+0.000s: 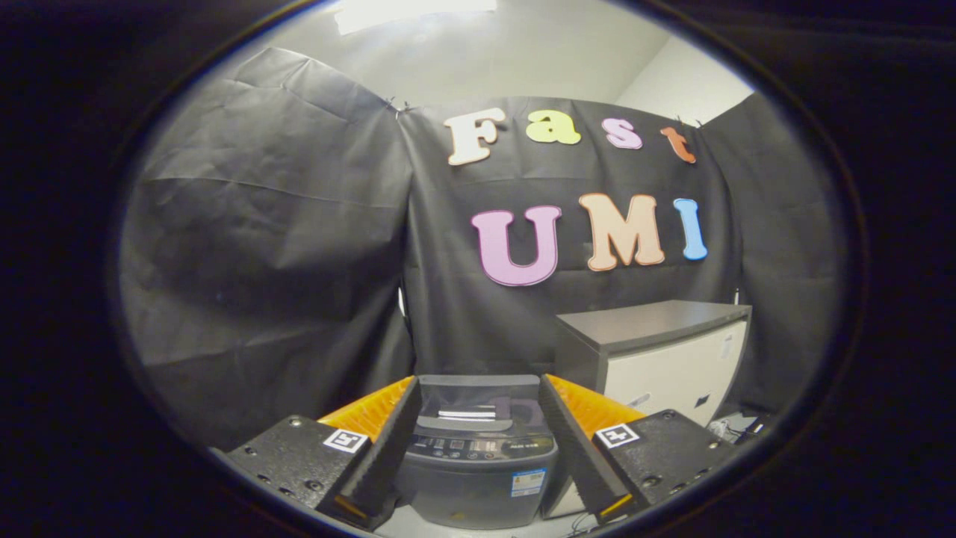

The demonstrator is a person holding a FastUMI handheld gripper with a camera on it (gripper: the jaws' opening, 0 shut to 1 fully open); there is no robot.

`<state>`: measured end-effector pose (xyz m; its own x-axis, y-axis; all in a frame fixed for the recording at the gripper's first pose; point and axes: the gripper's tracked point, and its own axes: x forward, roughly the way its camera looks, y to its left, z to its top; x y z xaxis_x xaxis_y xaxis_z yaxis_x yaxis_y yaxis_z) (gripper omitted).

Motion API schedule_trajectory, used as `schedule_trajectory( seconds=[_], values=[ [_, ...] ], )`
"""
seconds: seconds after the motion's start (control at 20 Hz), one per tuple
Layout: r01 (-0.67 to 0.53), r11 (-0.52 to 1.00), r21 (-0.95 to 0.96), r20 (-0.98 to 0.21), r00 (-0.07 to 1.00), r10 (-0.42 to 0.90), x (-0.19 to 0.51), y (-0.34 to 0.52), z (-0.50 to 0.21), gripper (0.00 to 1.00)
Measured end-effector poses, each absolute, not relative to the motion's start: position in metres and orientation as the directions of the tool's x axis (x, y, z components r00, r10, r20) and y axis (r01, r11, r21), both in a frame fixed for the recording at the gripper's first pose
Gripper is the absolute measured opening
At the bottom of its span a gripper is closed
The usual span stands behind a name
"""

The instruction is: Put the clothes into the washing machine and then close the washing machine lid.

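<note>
The tool (478,456) hangs wide open and holds nothing; the washing machine (478,463) sits between its fingers, lid (478,396) raised. A cabinet (665,359) stands beside the machine. No clothes visible; closing now would leave them out.

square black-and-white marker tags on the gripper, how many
2. One square black-and-white marker tag sits on the block behind one finger, the other tag behind the second finger. The open gripper frames the dark grey washing machine beyond.
</note>
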<state>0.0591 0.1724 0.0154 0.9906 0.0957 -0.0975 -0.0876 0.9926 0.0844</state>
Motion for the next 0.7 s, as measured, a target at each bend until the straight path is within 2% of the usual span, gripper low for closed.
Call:
schedule_trajectory(
  seconds=[0.25,0.7],
  values=[
    [-0.07,0.995,0.066,-0.155,0.985,0.08,0.044,0.156,-0.013,0.96],
    [-0.071,0.994,0.084,-0.162,0.983,0.084,0.04,0.158,-0.01,0.97]
  ],
)
